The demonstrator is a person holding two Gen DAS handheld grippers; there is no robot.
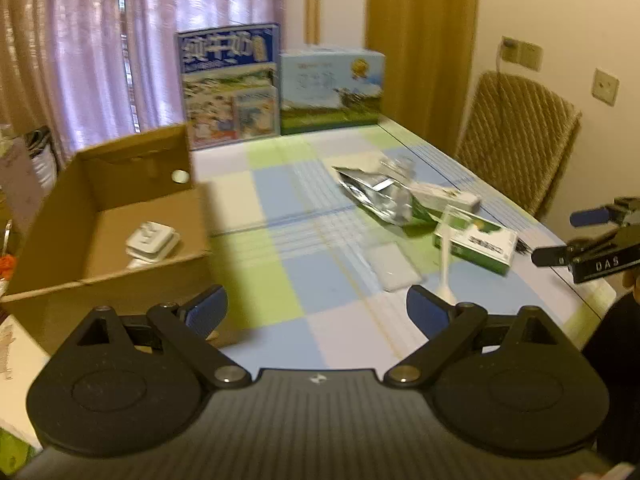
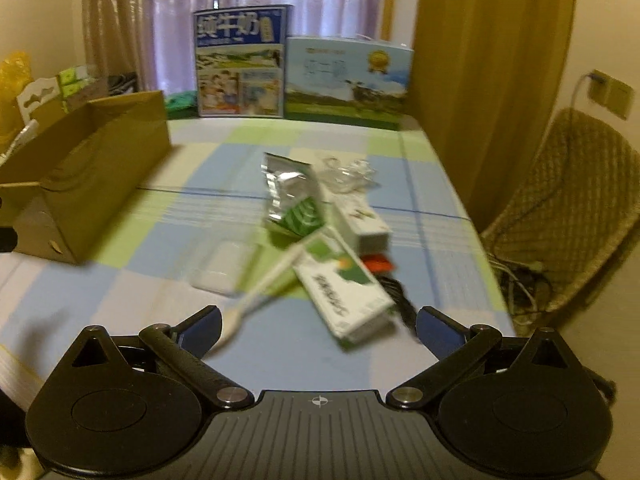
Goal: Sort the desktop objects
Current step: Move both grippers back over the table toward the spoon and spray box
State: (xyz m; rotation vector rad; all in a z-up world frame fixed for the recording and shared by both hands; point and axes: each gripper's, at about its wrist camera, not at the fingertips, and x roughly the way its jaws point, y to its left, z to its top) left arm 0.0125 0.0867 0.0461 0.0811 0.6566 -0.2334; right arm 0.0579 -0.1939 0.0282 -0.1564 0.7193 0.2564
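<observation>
An open cardboard box [image 1: 132,208] [image 2: 100,168] stands at the table's left with a white charger [image 1: 152,242] inside. A cluster lies at the right: a silver foil pouch [image 1: 380,196] [image 2: 292,196], a green-and-white carton [image 1: 478,242] [image 2: 344,288], a long white box [image 1: 444,196] [image 2: 362,220], a white toothbrush [image 1: 445,256] [image 2: 260,288], a flat white pad [image 1: 394,266] [image 2: 224,266], a red item [image 2: 378,264], a black cable [image 2: 400,300]. My left gripper [image 1: 316,312] is open above the cloth, between box and cluster. My right gripper [image 2: 320,330] [image 1: 560,236] is open just short of the carton.
Two milk cartons [image 1: 230,84] [image 2: 348,80] stand at the table's far end before curtains. A wicker chair [image 1: 516,136] [image 2: 572,208] is beyond the right edge. Crumpled clear plastic [image 2: 348,172] lies behind the pouch. Clutter sits left of the cardboard box.
</observation>
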